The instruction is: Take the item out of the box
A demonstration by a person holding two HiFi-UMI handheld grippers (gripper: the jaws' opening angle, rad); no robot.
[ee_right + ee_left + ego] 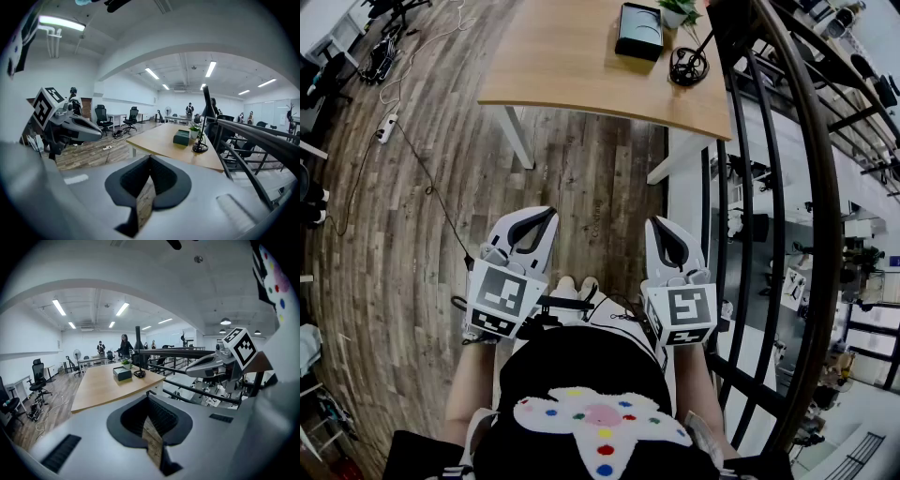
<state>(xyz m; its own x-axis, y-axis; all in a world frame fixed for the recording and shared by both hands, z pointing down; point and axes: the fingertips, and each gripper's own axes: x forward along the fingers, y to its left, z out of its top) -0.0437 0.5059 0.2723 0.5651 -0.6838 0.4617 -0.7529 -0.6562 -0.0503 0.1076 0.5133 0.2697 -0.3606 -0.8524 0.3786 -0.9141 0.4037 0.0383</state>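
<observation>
Two tools hang side by side over the wooden floor (581, 178): the left hand-held gripper (546, 216) and the right hand-held gripper (660, 225), each with its jaws pressed together on nothing. Far ahead, the dark box (638, 30) sits toward the right end of the bench (562, 66), just beside a potted plant (678, 11), well apart from both.

The head view looks steeply down; both gripper views face forward toward the same distant table (572, 56).
</observation>
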